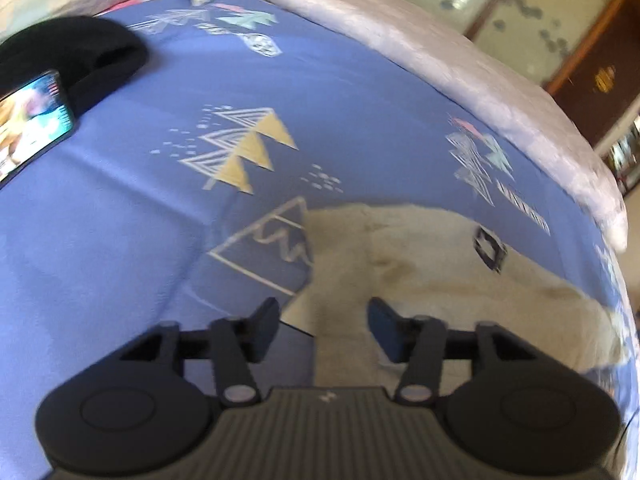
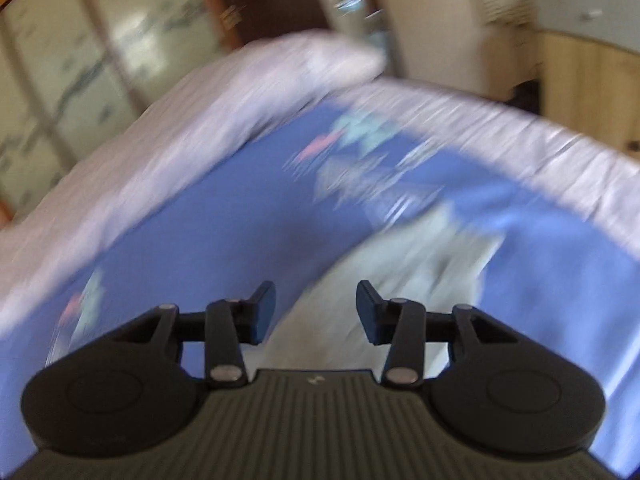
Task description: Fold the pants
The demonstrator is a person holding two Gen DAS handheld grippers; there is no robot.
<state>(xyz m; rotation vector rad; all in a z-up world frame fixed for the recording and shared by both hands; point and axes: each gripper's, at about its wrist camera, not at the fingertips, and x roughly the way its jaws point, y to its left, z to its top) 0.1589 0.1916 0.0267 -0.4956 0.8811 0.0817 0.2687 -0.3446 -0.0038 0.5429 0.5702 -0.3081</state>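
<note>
On the bed point(image 1: 120, 240), near its pale-edged side, beige pants point(image 1: 420, 264) lie flat; left gripper point(image 1: 323, 326) and right gripper point(image 2: 316, 308) both hover above, jaws apart, empty; phone point(image 1: 28, 120) at far edge

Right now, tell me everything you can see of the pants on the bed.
The pants are cream or beige, of a soft-looking cloth, lying flat and partly folded on the blue patterned bedsheet. A small dark square label shows near their far right part, and faint darker smudges mark the middle. The left gripper hovers over their near edge with jaws open, nothing pinched. In the blurred right wrist view they look pale grey-white, below the open right gripper.
</note>
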